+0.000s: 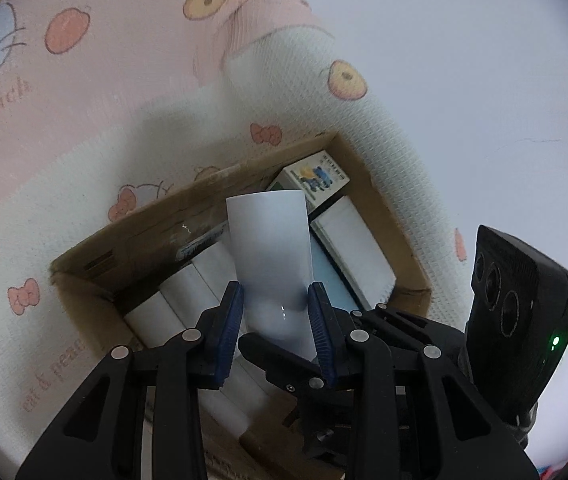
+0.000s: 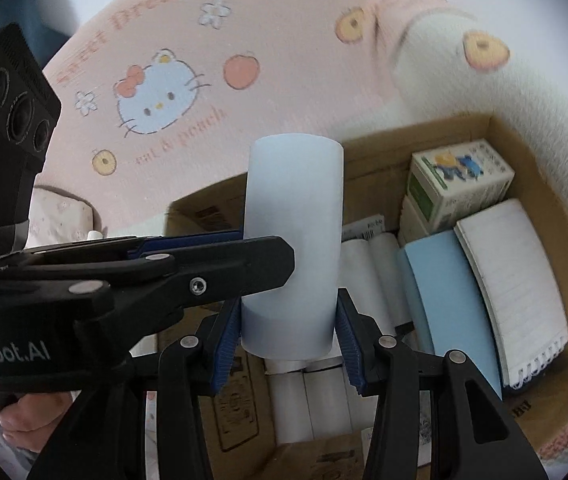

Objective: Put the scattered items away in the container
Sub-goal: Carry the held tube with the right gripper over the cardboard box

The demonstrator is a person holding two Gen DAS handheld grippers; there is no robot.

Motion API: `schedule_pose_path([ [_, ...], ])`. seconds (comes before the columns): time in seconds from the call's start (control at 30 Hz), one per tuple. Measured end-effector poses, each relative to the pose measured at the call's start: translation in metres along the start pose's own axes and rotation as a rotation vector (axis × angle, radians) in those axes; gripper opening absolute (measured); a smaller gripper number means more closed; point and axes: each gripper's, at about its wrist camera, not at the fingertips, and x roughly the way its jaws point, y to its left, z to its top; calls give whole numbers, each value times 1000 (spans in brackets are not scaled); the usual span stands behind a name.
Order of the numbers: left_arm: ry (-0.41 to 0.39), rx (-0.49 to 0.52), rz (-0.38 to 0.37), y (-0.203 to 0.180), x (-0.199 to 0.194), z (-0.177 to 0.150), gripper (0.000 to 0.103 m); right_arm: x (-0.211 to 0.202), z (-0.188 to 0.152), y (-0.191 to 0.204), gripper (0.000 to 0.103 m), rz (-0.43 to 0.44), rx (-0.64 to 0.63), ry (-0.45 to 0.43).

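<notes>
While both hand-held grippers clamp the white roll (image 2: 292, 240) above the cardboard box (image 2: 524, 168), the left hand-held gripper (image 1: 276, 312) and right hand-held gripper (image 2: 290, 328) should lower it level beside the packed rolls (image 2: 308, 400), then release together.

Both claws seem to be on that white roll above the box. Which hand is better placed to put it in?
Probably the left. The left gripper pinches the white roll across its body above the cardboard box; the right gripper only flanks its near end, grip unclear.
</notes>
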Motion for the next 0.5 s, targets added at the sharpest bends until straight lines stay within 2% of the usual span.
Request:
schedule_pose_path([
  [0.17,58,-11,21,0,24,8,36,17,5,-16,43,4,18,66],
  [0.33,121,-63,32,11,46,13,36,38,7,-26,43,0,28,139],
  [0.5,149,-69,25,18,56,12,35,52,8,-29,43,-11,9,184],
])
